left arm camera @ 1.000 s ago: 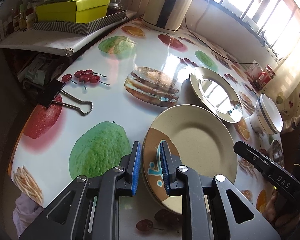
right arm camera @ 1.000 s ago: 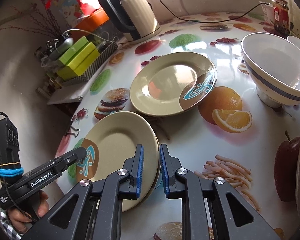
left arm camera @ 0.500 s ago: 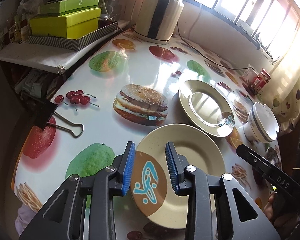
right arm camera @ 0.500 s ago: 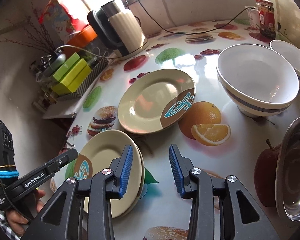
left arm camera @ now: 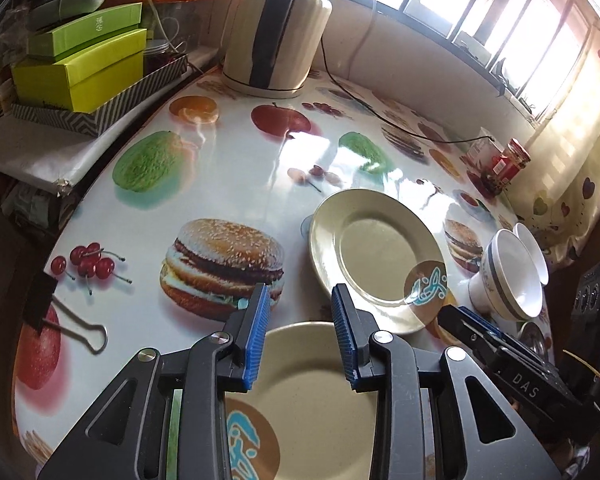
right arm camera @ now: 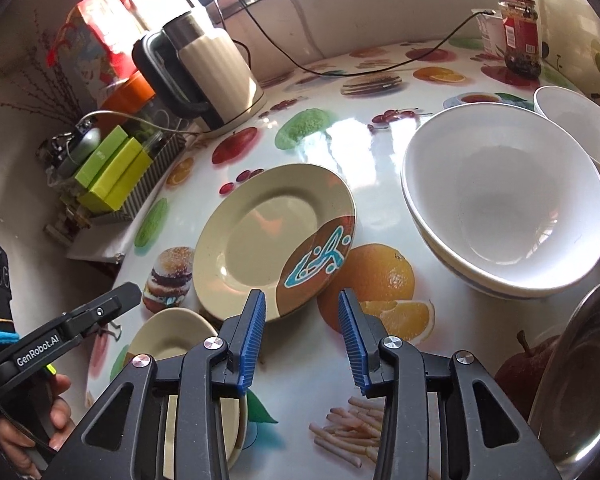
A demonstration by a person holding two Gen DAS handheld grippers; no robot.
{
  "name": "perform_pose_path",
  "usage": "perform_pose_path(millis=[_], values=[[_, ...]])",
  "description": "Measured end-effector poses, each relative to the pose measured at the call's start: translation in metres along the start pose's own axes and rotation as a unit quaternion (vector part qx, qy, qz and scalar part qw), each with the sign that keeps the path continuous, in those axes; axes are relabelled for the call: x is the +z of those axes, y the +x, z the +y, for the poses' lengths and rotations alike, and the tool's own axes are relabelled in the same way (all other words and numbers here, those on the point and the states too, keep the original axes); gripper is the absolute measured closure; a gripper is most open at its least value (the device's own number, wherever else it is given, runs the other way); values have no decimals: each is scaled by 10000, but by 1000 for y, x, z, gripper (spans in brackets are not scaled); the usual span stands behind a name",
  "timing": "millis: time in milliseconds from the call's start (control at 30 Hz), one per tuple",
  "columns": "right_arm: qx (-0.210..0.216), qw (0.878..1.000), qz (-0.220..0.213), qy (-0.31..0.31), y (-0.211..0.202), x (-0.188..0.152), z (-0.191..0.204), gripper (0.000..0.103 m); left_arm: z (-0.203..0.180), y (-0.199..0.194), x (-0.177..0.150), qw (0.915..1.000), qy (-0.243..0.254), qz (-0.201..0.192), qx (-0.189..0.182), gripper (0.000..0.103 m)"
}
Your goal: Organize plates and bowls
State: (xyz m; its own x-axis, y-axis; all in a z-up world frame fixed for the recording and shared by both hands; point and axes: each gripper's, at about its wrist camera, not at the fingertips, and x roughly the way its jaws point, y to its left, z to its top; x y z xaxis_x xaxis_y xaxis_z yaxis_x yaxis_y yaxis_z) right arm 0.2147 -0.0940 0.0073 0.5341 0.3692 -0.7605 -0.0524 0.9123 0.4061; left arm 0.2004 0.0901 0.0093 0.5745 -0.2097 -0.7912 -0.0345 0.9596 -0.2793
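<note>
A beige plate with a brown and blue patch lies on another like it near the table edge, also in the right wrist view. My left gripper hovers open over its far rim, nothing between the pads. A second such plate lies farther in. My right gripper is open just short of that plate's near rim, gripping nothing. Two white bowls with blue bands are nested to the right, and another white bowl stands behind them.
An electric kettle and its cable stand at the back. Green boxes sit on a side shelf. A binder clip lies at the left edge, a red-lidded jar far right, a steel plate near right. A hand holds the left gripper.
Both grippers were shut on the near plate's rim. They have let go, opened and moved forward toward the second plate, while the near plate stays on the stack.
</note>
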Motion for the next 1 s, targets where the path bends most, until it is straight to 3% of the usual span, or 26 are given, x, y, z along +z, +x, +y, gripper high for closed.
perform_pose_path(millis=[433,1000], values=[[-109,9999,30,55,25,20,-8,65,-6,40,29,9996,55,268,11,70],[-214,9995,-35,242,33,33,-29,65,-11,64,39,9989,101,462,74,70]])
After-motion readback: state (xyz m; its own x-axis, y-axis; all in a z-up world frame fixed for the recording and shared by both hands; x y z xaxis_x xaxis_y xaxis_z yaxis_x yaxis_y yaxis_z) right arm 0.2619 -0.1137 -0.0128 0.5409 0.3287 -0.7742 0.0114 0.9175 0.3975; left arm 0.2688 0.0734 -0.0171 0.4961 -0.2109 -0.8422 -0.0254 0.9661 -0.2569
